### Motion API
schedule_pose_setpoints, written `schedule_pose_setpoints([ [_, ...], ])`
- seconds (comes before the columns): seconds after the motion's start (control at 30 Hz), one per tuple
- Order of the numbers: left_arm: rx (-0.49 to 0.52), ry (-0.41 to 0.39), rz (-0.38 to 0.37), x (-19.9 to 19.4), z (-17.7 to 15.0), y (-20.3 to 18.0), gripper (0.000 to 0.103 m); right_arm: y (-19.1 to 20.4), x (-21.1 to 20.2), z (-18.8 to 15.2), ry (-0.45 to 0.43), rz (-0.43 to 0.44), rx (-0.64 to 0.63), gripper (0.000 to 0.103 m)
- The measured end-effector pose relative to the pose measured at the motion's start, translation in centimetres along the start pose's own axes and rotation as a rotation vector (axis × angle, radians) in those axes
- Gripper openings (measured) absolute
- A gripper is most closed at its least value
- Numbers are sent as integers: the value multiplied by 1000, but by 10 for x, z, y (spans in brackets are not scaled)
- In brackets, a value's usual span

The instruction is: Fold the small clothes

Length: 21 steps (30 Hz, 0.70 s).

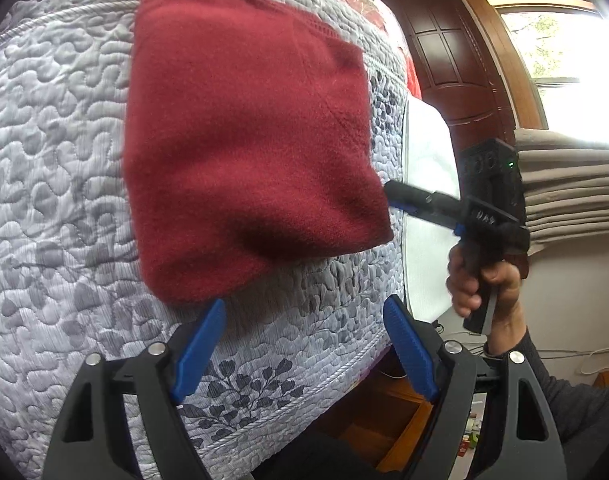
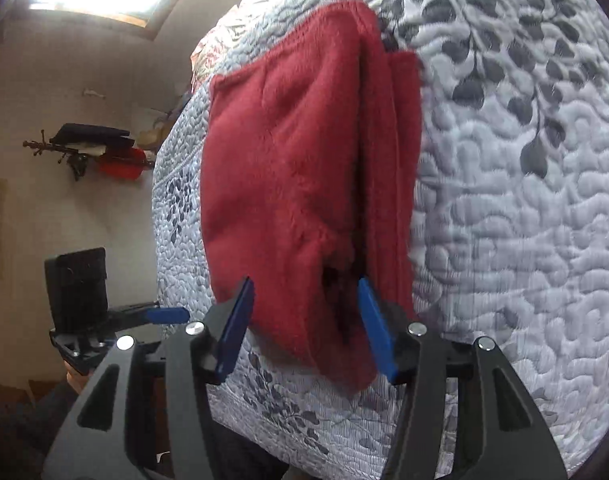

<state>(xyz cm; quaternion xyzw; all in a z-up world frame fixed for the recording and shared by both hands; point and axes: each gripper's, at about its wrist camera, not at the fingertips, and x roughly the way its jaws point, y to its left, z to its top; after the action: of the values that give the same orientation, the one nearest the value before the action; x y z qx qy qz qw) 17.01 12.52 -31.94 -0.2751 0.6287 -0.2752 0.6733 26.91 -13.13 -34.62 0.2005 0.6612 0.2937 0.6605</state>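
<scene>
A dark red knitted garment [image 1: 244, 140] lies folded into a thick pad on a grey-white quilted bedspread [image 1: 56, 160]. My left gripper [image 1: 304, 300] is open just short of the garment's near edge, with nothing between its blue fingers. At the garment's right corner, a hand [image 1: 480, 280] holds my right gripper [image 1: 400, 196]. In the right wrist view, the right gripper [image 2: 304, 282] is open and straddles the near end of the garment [image 2: 288, 168], whose stacked layers show along the right side. The left gripper [image 2: 172, 315] is at the far left.
The bed's edge runs close below both grippers. Beside the bed are a white cloth [image 1: 428, 200], a stack of beige folded blankets [image 1: 564, 184] and a dark wooden door [image 1: 444, 60]. A wall rack [image 2: 92, 148] holds dark and red items.
</scene>
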Motion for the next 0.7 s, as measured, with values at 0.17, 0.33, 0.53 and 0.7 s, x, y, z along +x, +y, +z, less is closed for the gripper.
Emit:
schedule_pose_setpoints([
  [0.17,29,-19,-52,7,12,-4,82,-43,-4,-2,-56,34,151,8],
  [0.33,-13,121,16,48,10,20,81,-70,2,-27,-35,125,204,18],
  [0.53,10,57,-27,26,11,13,82,-56,-34,-37,-137,99,164,45],
  [0.7,-24,41,-35,31,29,23,82,-50,-10,-44,-38,16,103,13],
])
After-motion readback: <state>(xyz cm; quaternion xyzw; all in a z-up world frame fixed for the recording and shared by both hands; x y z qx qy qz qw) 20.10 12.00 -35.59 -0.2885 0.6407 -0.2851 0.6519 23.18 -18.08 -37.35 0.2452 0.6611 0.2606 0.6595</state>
